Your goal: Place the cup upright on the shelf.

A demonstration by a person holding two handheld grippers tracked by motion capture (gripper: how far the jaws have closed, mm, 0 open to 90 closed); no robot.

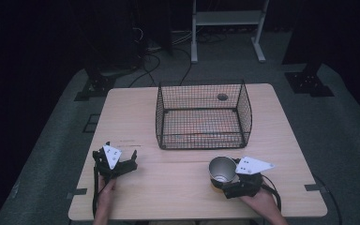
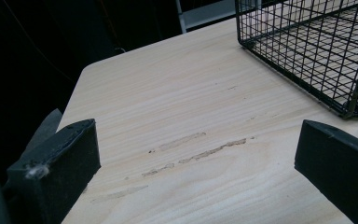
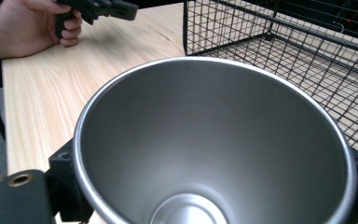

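Cup [image 1: 222, 169] first: it was a bare metal one, sitting at about 5 o'clock on the table [image 1: 183, 197], just in front of the wire basket [image 1: 204, 117] and a bit right of centre. The right gripper [image 1: 228, 183] came at it from the near side, and in the right gripper view its black jaws sat on either side of the cup's wall, low down near the base. They looked snug against the metal, so I'd call that a grip on the cup.

My guess was thin steel, so light and stiff, not something you'd crush or break. It looked smooth and a little shiny though, so probably slippery, and it tapered wider toward the rim [image 3: 214, 63], which could let it slide down through the pads. Grabbing across the lower body like that seemed fine; pinching the rim wall would've been my backup.

The left gripper [image 1: 122, 161] was off at 7 o'clock, well apart from the cup, jaws spread wide over bare wood with nothing between them.
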